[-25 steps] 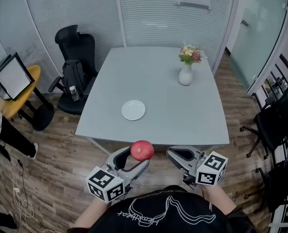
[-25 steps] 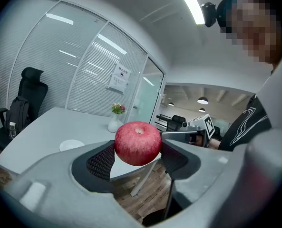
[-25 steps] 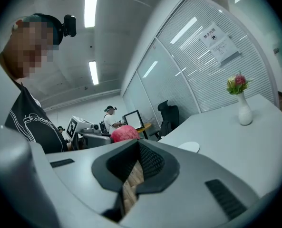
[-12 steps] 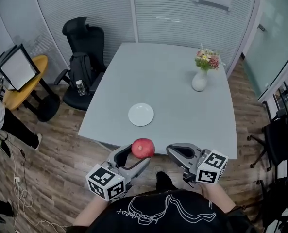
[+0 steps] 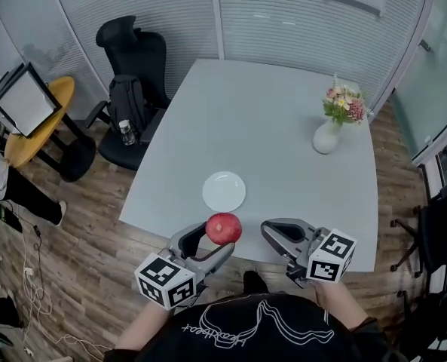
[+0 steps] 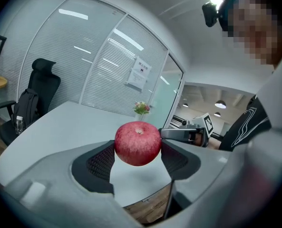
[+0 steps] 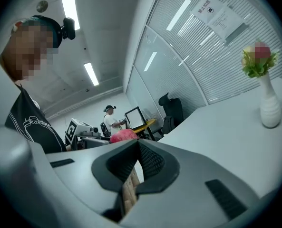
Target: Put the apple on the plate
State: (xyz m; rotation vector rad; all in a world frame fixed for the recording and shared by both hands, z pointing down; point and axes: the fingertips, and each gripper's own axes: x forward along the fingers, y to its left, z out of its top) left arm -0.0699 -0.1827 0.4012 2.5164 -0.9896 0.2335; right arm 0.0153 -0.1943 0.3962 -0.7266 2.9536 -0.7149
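Left tool (image 5: 215, 240) clamping red apple (image 5: 223, 228), right tool (image 5: 272, 232) seemingly closed, empty, plate (image 5: 224, 191) ahead

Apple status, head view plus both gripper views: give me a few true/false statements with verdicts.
1. The apple is clamped between the left gripper's jaws. True.
2. The apple rests on the plate. False: the plate is bare, and the apple is held up on the near side of it.
3. The right gripper has its jaws together with nothing between them. True.
4. The vase of flowers touches the plate. False: it stands well apart, toward the table's far right.
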